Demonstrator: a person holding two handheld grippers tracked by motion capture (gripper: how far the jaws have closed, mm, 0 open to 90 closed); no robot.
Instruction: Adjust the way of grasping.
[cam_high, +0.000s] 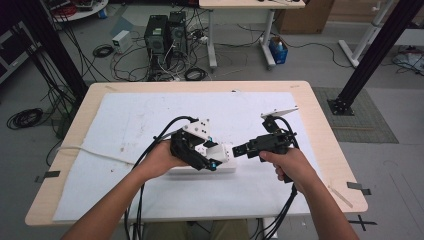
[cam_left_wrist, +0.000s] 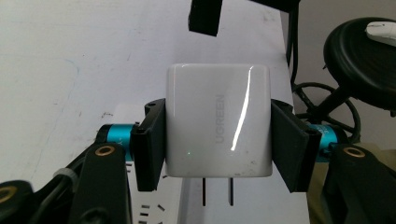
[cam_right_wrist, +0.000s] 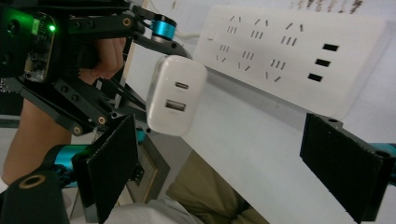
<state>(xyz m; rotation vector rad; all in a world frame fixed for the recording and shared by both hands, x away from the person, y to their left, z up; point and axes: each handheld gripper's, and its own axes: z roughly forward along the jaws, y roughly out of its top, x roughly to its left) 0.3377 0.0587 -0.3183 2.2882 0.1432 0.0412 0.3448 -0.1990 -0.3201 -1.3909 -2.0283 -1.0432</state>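
A white UGREEN plug-in charger (cam_left_wrist: 218, 126) sits between the black pads of my left gripper (cam_left_wrist: 218, 140), which is shut on its sides. Its two prongs point down at a white power strip (cam_left_wrist: 149, 207). In the high view the left gripper (cam_high: 216, 156) holds the charger (cam_high: 220, 151) just above the power strip (cam_high: 227, 169) at the table's middle. My right gripper (cam_high: 239, 149) points left at the charger from close by, open. In the right gripper view its pads (cam_right_wrist: 109, 163) stand wide apart with nothing between them, and the charger (cam_right_wrist: 175, 95) hangs beside the strip (cam_right_wrist: 289, 56).
A white sheet (cam_high: 130, 120) covers most of the wooden table (cam_high: 320, 115). Cables trail from both grippers over the near edge. A white cord (cam_high: 95, 151) runs left across the sheet. Computer towers (cam_high: 165, 35) stand on the floor beyond. A black stool (cam_left_wrist: 364, 60) stands off the table's side.
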